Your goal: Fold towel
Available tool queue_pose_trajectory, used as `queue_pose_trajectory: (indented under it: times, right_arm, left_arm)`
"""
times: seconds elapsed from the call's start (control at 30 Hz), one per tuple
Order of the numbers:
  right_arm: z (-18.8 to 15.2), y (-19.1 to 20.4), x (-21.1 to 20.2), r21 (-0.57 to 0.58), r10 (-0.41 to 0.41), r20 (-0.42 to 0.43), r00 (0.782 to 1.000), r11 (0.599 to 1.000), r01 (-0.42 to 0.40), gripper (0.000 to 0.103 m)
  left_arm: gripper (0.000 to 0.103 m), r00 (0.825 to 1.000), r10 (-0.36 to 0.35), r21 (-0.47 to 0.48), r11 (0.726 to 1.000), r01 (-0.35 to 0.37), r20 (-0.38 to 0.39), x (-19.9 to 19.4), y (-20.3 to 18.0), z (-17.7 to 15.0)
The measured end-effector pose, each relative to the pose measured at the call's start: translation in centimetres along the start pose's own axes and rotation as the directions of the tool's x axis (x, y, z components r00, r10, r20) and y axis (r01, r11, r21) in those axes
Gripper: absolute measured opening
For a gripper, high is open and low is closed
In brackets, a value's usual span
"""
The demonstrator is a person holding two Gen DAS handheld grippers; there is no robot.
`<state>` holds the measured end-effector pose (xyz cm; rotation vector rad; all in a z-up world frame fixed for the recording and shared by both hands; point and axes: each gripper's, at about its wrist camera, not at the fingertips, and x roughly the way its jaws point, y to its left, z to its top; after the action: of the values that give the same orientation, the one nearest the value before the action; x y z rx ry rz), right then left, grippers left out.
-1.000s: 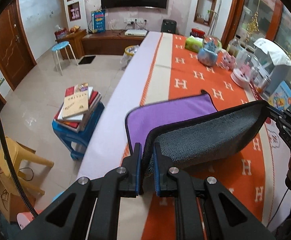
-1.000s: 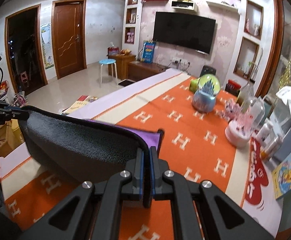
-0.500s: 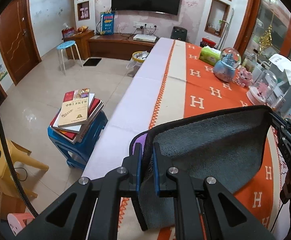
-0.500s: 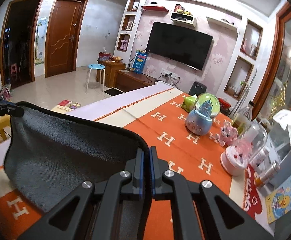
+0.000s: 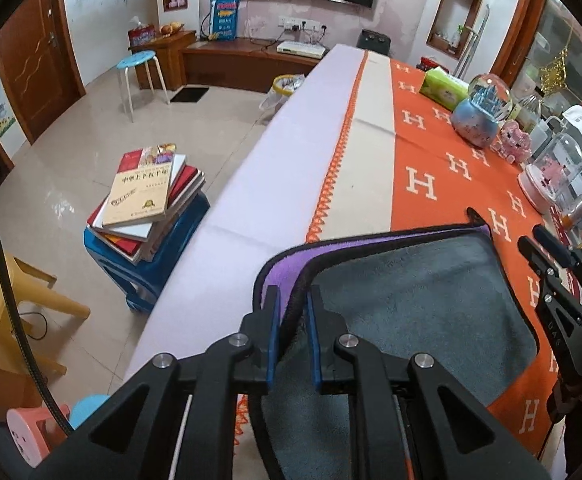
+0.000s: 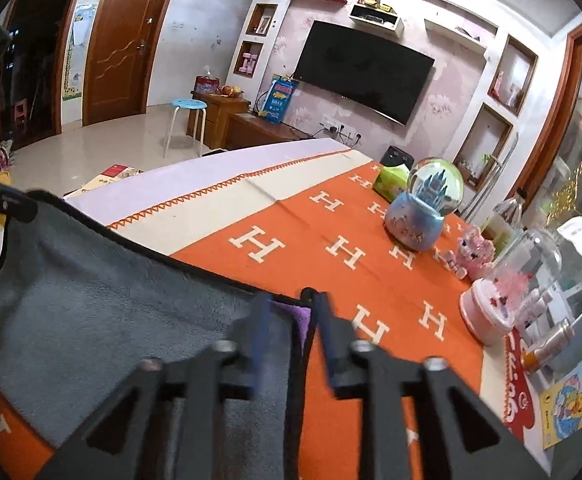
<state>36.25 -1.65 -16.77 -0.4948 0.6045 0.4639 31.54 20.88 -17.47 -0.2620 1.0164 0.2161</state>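
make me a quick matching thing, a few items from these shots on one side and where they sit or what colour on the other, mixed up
Column 1:
1. towel
2. stack of books
3. snow globe
4. round stool

Column 2:
A. on the blue plastic stool
B. on the floor by the wooden cabinet
C. grey on top, purple beneath
D. on the orange tablecloth

Pairs: 1-C, 2-A, 3-D, 4-B

Left claw [image 5: 294,334] parted around towel [image 5: 411,300] hem, grey face folded over purple, orange tablecloth [image 5: 423,184] beneath
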Motion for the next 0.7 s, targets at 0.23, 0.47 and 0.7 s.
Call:
queue_pose_trajectory:
  times: [0.23, 0.47, 0.7]
  right_arm:
    - [-0.1, 0.5, 0.0, 0.006, 0.035, -0.013, 0.999, 0.999, -0.035, 0.057]
    - [0.0, 0.3, -1.8, 0.042, 0.028, -0.024, 0.999, 0.999, -0.027, 0.07]
    - [-1.9, 0.1, -5.0, 0.113, -0.007, -0.091, 0.996, 0.993, 0.018, 0.073]
  left_arm:
    - [0.043, 0.999, 0.003, -0.034, 0.999, -0.005, -0.044, 0.1, 0.1, -0.5]
    - [0.061, 0.997, 0.051, -0.023, 0.998, -0.052, -0.06, -1.8, 0.1, -1.8]
    - [0.064, 0.997, 0.043, -0.009, 0.999, -0.043, -0.063, -4.7, 0.7, -4.9]
